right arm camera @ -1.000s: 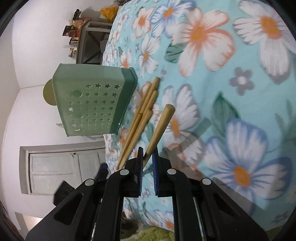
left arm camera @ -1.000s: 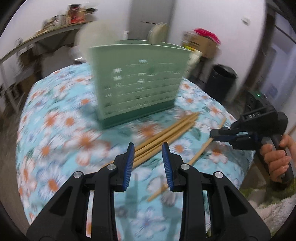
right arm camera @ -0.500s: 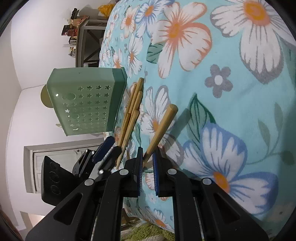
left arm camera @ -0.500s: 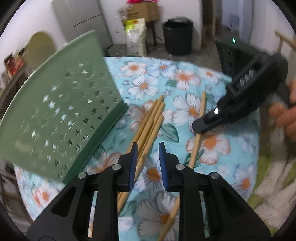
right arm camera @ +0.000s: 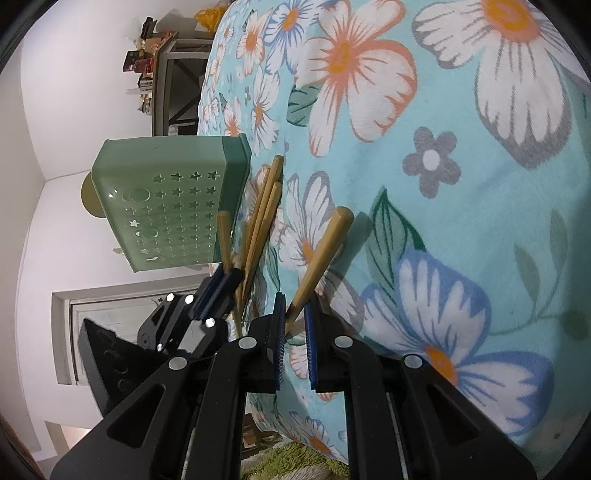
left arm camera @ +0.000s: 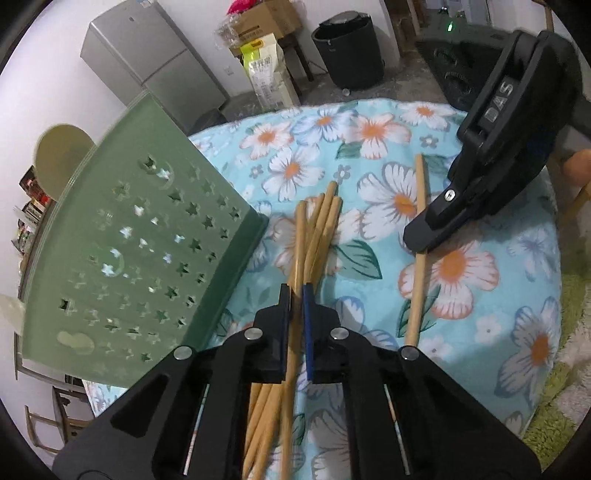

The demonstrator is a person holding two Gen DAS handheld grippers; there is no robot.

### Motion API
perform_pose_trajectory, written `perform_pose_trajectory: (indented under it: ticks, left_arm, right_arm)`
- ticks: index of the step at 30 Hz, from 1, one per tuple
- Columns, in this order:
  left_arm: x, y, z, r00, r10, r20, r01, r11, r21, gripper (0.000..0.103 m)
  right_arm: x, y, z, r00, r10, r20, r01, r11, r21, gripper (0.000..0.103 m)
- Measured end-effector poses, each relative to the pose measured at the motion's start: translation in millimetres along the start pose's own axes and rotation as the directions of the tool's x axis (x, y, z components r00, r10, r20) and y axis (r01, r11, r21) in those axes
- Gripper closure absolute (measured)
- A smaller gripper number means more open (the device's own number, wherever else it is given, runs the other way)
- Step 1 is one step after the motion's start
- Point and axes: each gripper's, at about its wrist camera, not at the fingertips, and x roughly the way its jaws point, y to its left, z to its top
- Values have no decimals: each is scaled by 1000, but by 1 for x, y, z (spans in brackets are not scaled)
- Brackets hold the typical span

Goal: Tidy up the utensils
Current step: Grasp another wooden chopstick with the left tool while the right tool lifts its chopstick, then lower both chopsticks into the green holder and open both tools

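Observation:
Several wooden chopsticks (left arm camera: 320, 229) lie bunched on the floral tablecloth (left arm camera: 480, 317), beside a green perforated utensil holder (left arm camera: 140, 258). My left gripper (left arm camera: 296, 314) is shut on one chopstick (left arm camera: 298, 258) of the bunch, lifted slightly at its far end. My right gripper (right arm camera: 294, 325) is shut on a separate single chopstick (right arm camera: 325, 247), which also shows in the left wrist view (left arm camera: 417, 258) under the right gripper (left arm camera: 419, 243). The holder (right arm camera: 166, 206) and the bunch (right arm camera: 264, 210) show in the right wrist view, with the left gripper (right arm camera: 221, 284) beside them.
A grey fridge (left arm camera: 155, 66), a black bin (left arm camera: 351, 48) and boxes (left arm camera: 266, 22) stand beyond the table. A green rug (left arm camera: 554, 406) lies by the table's edge. A shelf (right arm camera: 162, 74) stands by the wall.
My left gripper has moved forward and down onto the bunch and closed on one chopstick. My right gripper has stayed shut on the single chopstick.

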Motion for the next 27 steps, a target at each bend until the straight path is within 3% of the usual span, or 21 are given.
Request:
perform_pose_trajectory:
  ticks: [4,7,12,16,18,19,21,23,27]
  left_arm:
    - [-21,9,0,999,-15,40,17,999,-50,98]
    - [-39,22,-2,996,-45,77,55,989,-140,98]
    - [-76,58,-8,978,-91,187,152,925,-349,98]
    - [-112,101,-19,943,-72,323,244,813,-530,98]
    - [-130,125,-26,912,-40,409,303,739,-602,98]
    - [-137,132,-29,901,-24,434,319,715,-622,98]
    - [-151,154,-35,869,38,494,353,651,-672,98]
    - [-156,169,-33,849,99,519,361,609,-707,98]
    - [-167,203,-29,788,252,561,388,504,-771,98]
  right_arm:
    - [-1,0,-1,1000,-2,5,2,1000,-3,93]
    - [-3,2,-2,1000,-5,13,5,1000,-7,93]
    - [-9,9,-5,999,-2,41,3,999,-36,93]
    - [-17,25,-5,997,0,74,7,996,-93,94]
    - [-22,38,-6,996,0,93,13,990,-141,95]
    - [-24,43,-7,995,-1,103,17,986,-163,95]
    - [-28,53,-9,993,3,116,20,980,-200,95]
    - [-30,59,-9,993,8,121,19,975,-222,96]
    - [-30,66,-11,992,7,123,23,969,-244,96]
